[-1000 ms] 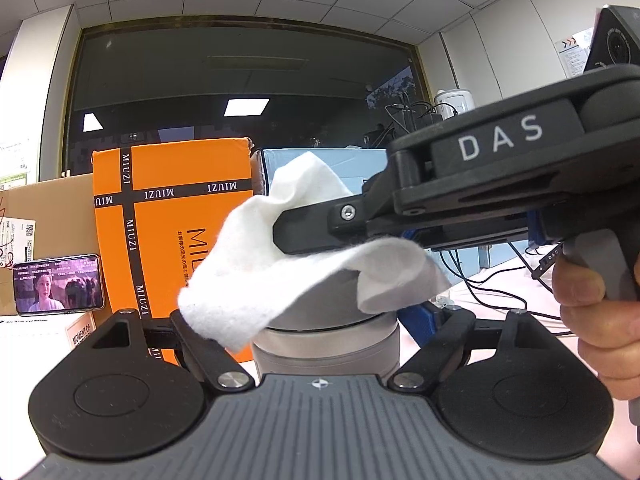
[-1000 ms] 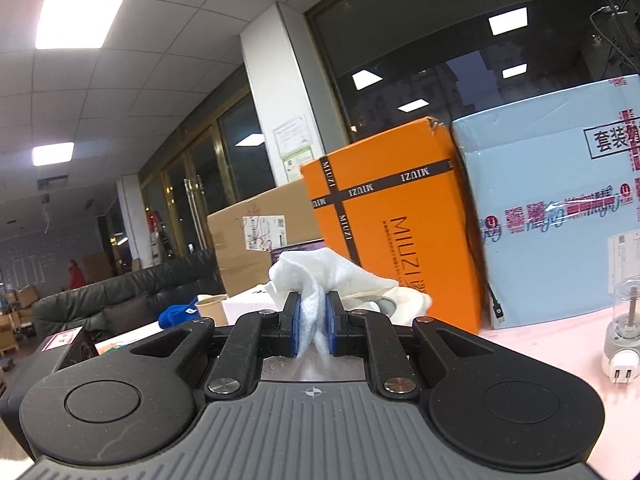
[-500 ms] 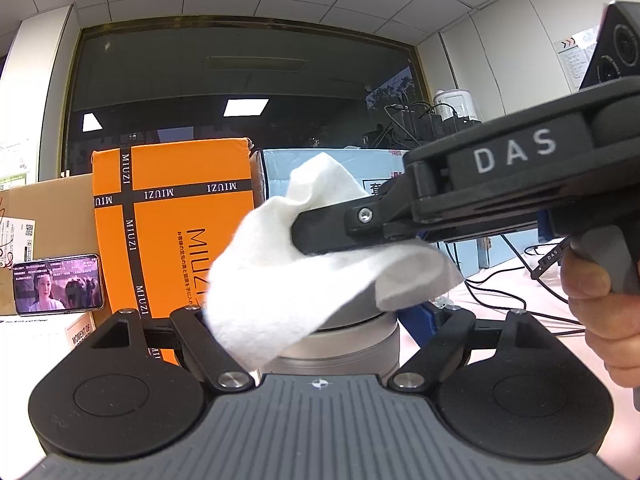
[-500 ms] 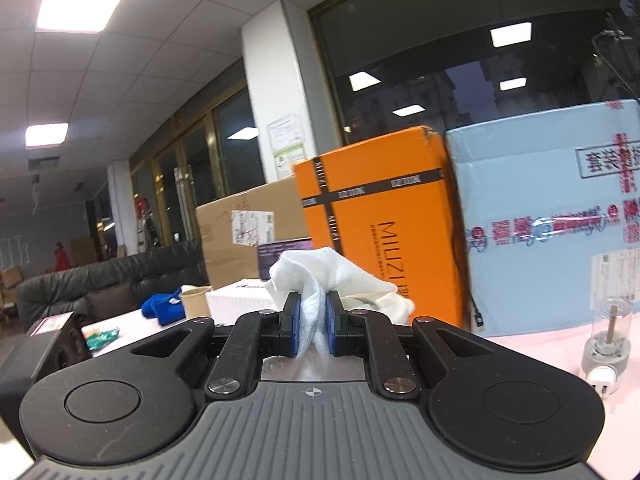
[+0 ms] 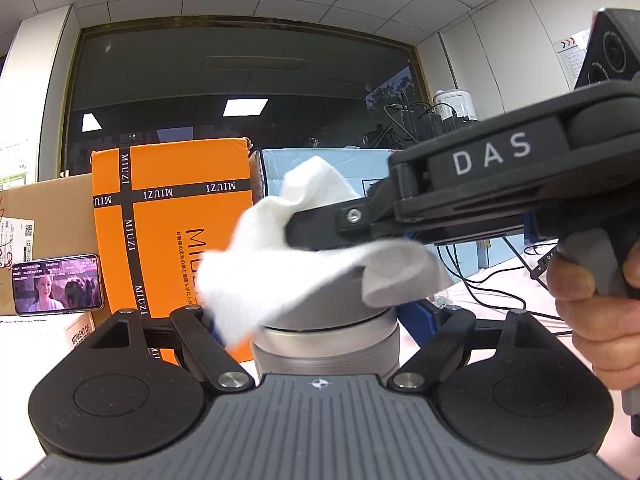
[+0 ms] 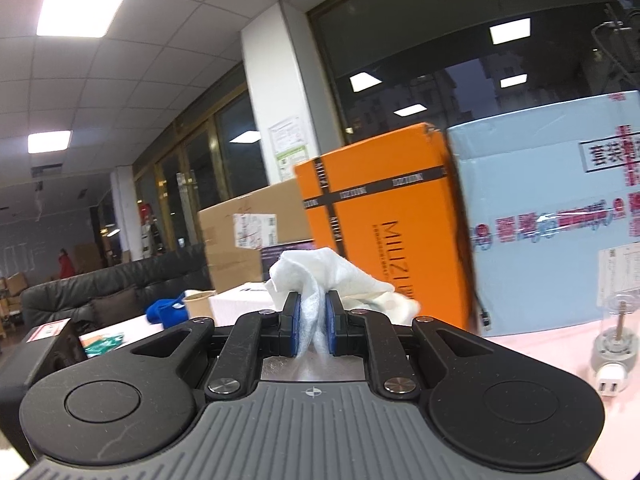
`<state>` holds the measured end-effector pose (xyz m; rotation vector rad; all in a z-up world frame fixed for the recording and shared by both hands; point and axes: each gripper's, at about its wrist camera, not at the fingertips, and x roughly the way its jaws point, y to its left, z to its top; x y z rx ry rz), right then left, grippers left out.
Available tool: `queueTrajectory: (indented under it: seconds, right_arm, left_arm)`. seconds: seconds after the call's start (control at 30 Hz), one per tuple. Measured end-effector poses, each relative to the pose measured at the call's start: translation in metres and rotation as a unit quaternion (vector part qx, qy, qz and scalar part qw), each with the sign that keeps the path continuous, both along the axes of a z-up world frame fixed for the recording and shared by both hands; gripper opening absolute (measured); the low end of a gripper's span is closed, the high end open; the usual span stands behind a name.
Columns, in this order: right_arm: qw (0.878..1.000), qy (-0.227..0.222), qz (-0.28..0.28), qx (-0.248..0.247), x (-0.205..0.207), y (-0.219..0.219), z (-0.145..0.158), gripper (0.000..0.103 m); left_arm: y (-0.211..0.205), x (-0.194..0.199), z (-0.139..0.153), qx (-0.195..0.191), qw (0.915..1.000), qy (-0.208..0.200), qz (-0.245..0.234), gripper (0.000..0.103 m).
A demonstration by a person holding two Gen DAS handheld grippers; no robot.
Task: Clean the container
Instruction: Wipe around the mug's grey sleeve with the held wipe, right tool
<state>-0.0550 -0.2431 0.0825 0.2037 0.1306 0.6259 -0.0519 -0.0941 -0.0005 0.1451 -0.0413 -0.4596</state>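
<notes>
A silver-grey round container (image 5: 326,344) stands between the widely spread fingers of my left gripper (image 5: 316,318), which is shut on its sides. In the left wrist view my right gripper (image 5: 296,232) reaches in from the right, held by a person's hand (image 5: 592,300). It is shut on a white cloth (image 5: 288,276) that drapes over the container's top and hides the rim. In the right wrist view the cloth (image 6: 320,272) bunches between the blue pads of the right gripper (image 6: 313,320), with a strip of the metal container (image 6: 312,368) just below.
An orange box (image 5: 172,220), a light blue box (image 6: 552,220) and a brown carton (image 6: 248,240) stand behind. A phone (image 5: 56,284) leans at the left. Cables (image 5: 500,292) run at the right. A small glass device with a plug (image 6: 616,340) sits on the pink table; a paper cup (image 6: 198,304) stands left.
The right gripper with the cloth slid right across the container's top, then back a little to the left, and the cloth's loose flap shifted with it. The left gripper and container stayed put.
</notes>
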Motion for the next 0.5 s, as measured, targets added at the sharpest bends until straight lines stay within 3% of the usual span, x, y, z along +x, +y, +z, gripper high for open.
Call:
queueTrajectory:
  seconds: [0.23, 0.5]
  right_arm:
    - [1.0, 0.005, -0.021, -0.006, -0.0009, -0.0092, 0.0031, 0.011]
    - [1.0, 0.001, 0.025, -0.019, -0.0071, 0.0, 0.0044, 0.011]
  left_arm:
    - [0.001, -0.0019, -0.0011, 0.0, 1.0, 0.0, 0.0, 0.08]
    - [0.0074, -0.0071, -0.0021, -0.003, 1.0, 0.002, 0.0, 0.08]
